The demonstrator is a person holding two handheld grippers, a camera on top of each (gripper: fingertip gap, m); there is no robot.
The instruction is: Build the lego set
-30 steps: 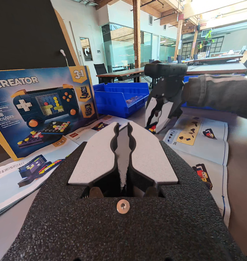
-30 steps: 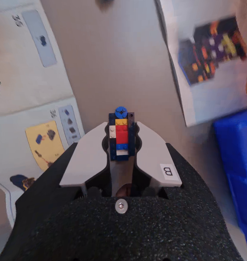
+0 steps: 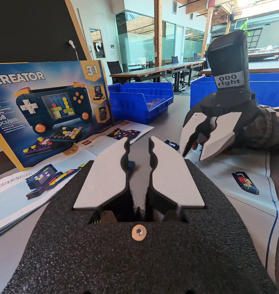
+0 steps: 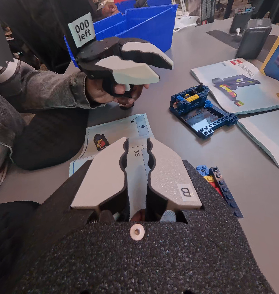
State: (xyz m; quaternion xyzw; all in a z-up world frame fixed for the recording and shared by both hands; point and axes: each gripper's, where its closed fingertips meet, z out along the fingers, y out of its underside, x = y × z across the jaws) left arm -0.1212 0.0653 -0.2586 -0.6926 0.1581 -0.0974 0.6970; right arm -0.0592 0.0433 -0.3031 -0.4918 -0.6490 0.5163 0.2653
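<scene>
My right gripper (image 4: 137, 140) is open and empty above an open instruction sheet (image 4: 119, 127). A small brick assembly (image 4: 215, 179), dark blue with blue, yellow and red parts, lies on the grey table (image 4: 199, 47) just right of its fingers. A larger dark blue brick build (image 4: 202, 111) lies farther ahead. My left gripper (image 3: 139, 140) is open and empty. It also shows in the right wrist view (image 4: 165, 71), held above the table and pointing toward that build. My right gripper also shows in the left wrist view (image 3: 192, 157), fingers down and apart.
A toy set box (image 3: 48, 111) stands at the left, with booklets (image 4: 239, 79) lying before it. Blue bins (image 3: 140, 101) stand behind. A black device (image 4: 253, 36) sits at the far edge. The person's sleeves (image 4: 40, 89) rest on the table. About 8 centimeters separates my left fingertips from my right. From my left tips it is roughly 30 centimeters to the black device (image 4: 253, 36); from my right, 35 centimeters.
The small brick assembly has left my right gripper's grasp and now lies on the table beside it. The right gripper has tilted forward. My left jaws have opened wider.
</scene>
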